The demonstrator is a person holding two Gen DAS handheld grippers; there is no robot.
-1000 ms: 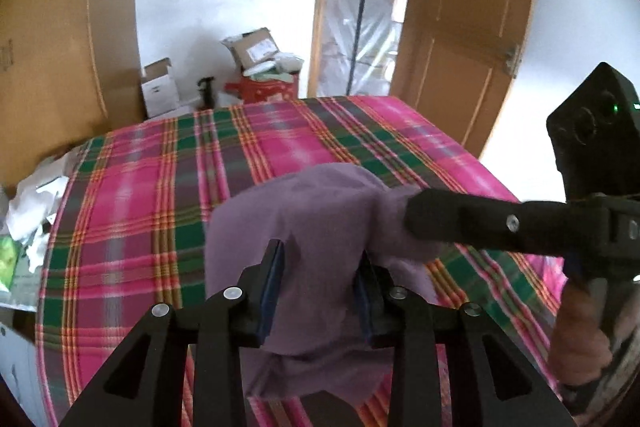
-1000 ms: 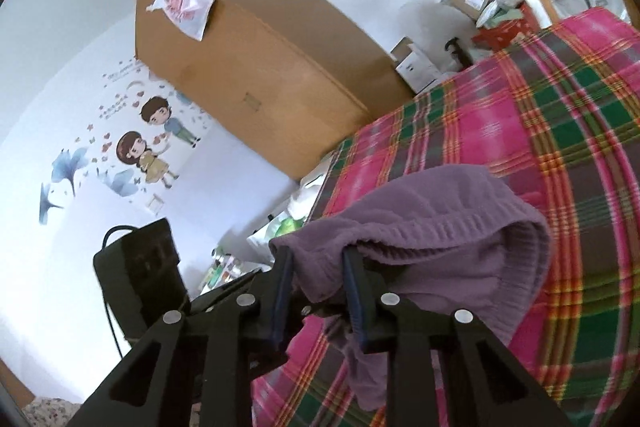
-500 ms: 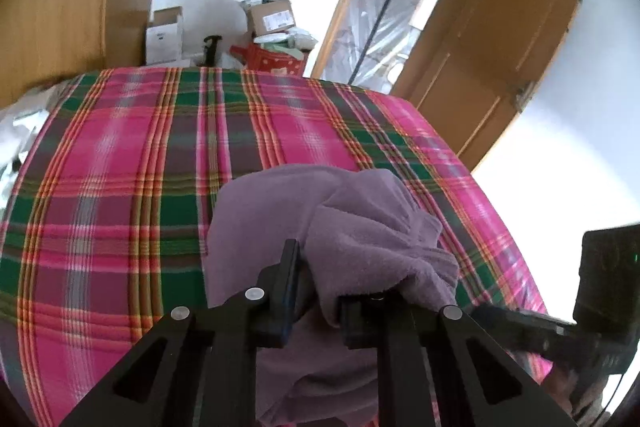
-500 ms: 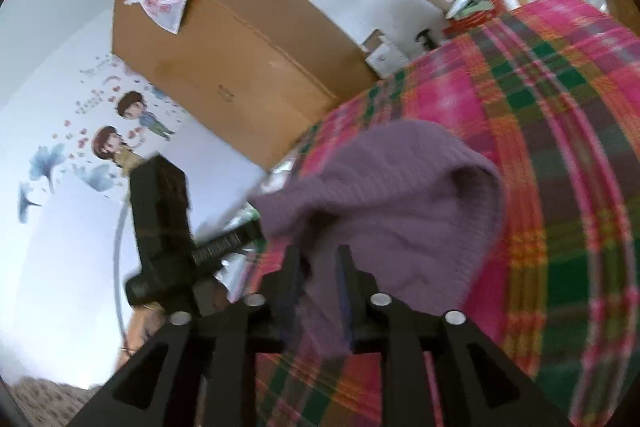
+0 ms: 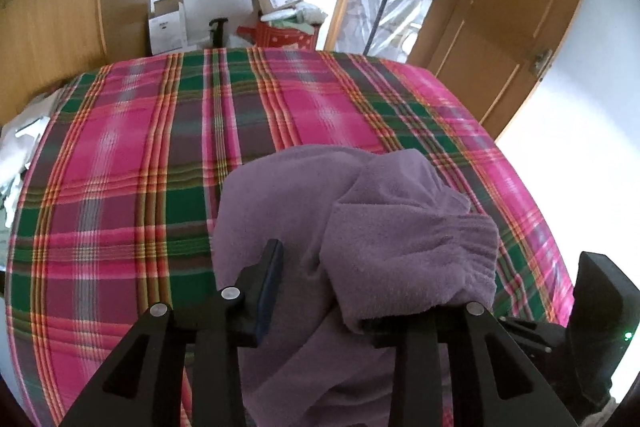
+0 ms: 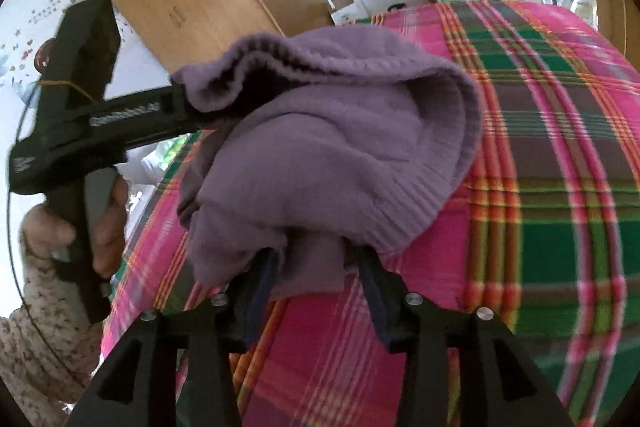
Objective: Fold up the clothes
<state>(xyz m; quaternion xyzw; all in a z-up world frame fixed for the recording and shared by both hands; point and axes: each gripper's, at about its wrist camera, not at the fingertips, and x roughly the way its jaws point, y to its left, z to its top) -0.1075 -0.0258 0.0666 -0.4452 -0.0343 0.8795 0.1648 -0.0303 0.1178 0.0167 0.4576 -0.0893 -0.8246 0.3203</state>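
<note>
Both grippers have spread since a moment ago: left gripper (image 5: pixel 320 291) wide, right gripper (image 6: pixel 318 279) parted, loose around purple garment (image 6: pixel 320 155) bunched mid-frame on plaid bed (image 5: pixel 120 167). Release likely; fold unfinished.

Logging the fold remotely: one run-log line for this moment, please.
step: folding | item: purple sweater on plaid bed cover | left gripper: open, cloth between fingers | right gripper: open around cloth
</note>
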